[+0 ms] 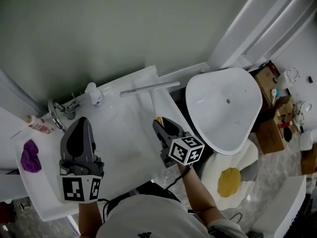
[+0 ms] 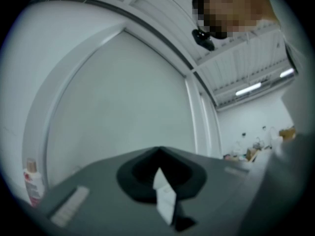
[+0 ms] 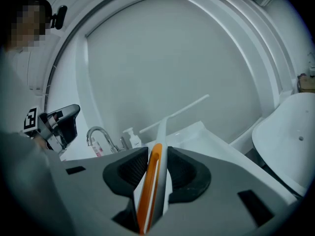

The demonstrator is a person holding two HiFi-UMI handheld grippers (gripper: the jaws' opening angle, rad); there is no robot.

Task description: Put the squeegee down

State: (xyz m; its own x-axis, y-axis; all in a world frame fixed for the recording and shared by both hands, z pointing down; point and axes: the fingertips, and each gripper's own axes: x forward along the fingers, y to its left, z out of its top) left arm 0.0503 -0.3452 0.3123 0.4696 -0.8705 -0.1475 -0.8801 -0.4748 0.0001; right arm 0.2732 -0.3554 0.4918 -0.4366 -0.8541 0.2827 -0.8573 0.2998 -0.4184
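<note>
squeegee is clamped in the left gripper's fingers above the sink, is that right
No. The squeegee is clamped in the right gripper's fingers, not the left gripper's, above the sink. The right gripper view shows its orange-edged handle between them.

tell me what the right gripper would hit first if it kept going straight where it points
Most likely the wall behind the sink. The right gripper is shut on the squeegee, and its blade leads, close to that wall. Depth is unclear; the sink's back rim might come first.
</note>
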